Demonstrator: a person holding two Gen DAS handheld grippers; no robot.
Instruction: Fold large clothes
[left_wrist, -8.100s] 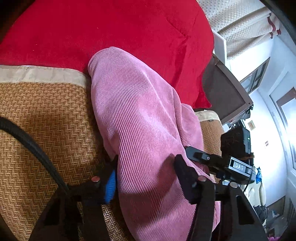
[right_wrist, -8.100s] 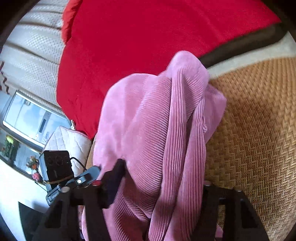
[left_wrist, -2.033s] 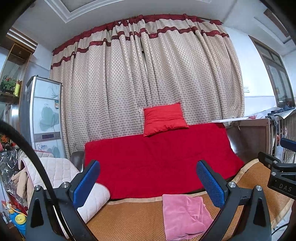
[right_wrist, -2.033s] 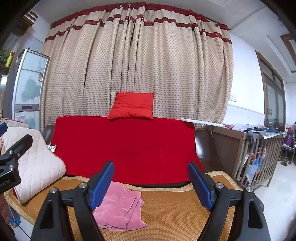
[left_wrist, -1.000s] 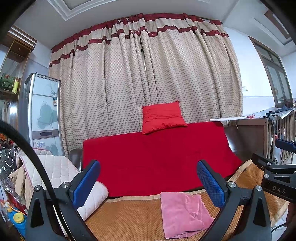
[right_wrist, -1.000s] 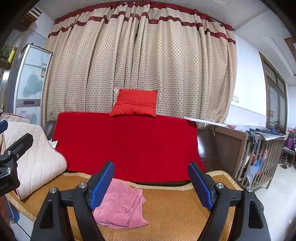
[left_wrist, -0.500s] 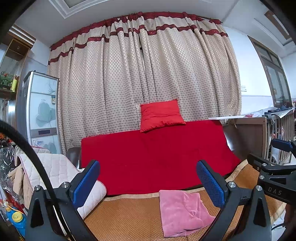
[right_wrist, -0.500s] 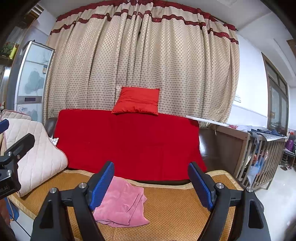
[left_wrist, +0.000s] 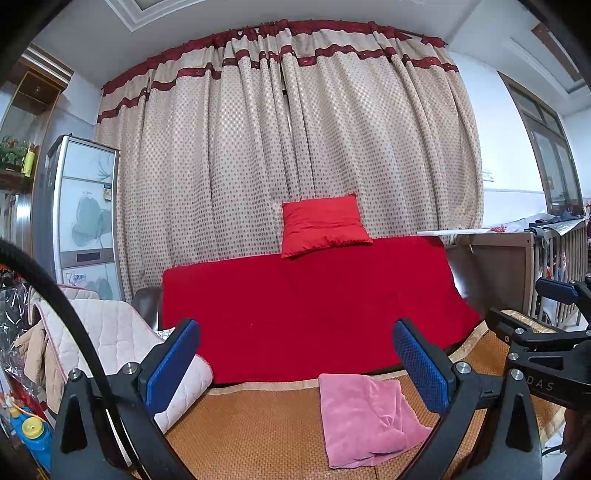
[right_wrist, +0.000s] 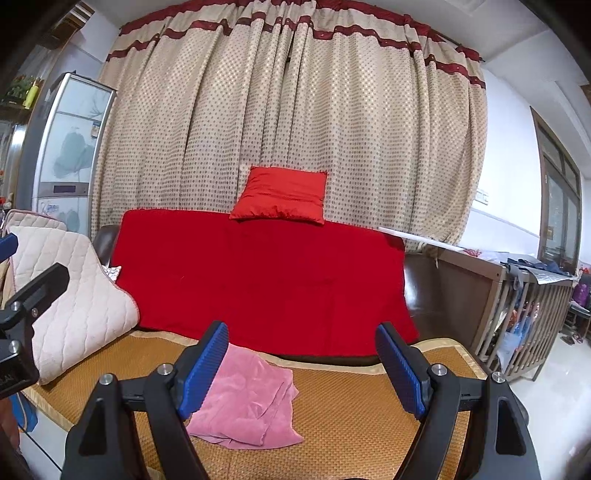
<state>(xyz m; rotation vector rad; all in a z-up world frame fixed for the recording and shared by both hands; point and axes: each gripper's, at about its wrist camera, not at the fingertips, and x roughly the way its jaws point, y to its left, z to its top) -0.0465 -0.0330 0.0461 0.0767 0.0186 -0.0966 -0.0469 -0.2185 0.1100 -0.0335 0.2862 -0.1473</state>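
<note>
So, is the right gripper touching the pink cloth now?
Apart. In the right wrist view the right gripper is open and empty, raised in front of the pink cloth, which lies alone on the mat.

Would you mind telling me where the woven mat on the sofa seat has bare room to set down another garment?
The woven mat is bare right of the folded pink garment, up to its right border. The left end is crowded by the quilted cream cushion.
</note>
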